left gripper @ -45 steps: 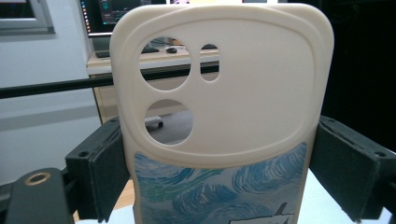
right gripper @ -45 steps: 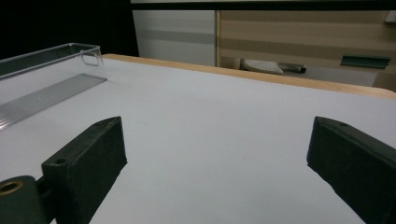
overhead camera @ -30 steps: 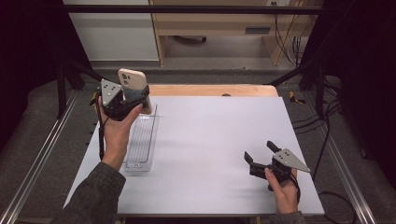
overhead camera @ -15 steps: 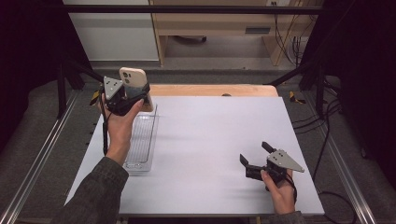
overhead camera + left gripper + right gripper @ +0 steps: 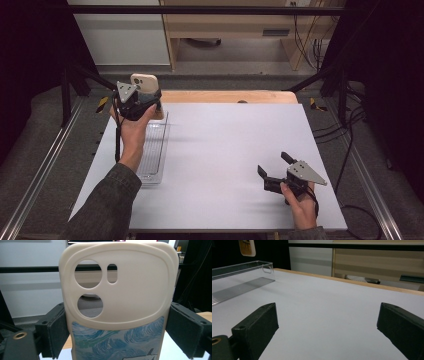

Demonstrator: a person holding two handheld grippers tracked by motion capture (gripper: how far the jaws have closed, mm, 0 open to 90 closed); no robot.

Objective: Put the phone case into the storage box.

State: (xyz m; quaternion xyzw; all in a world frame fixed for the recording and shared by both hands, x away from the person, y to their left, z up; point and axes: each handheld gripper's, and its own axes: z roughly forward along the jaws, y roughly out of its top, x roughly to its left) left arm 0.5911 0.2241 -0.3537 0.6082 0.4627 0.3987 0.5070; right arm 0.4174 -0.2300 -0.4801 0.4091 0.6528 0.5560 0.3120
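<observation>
Being held upright above the far left corner of the white table (image 5: 225, 150), over the far end of a clear ribbed plastic tray (image 5: 155, 150), is a cream phone case (image 5: 145, 82), clamped in the left gripper (image 5: 137, 100). The right gripper (image 5: 274, 169) is hovering near the near right corner.

The left gripper view is showing the case (image 5: 120, 290) being pinched by its side edges; it is judged light, flexible and slightly slippery, best taken edgewise.

The right gripper view is showing empty, spread jaws.
</observation>
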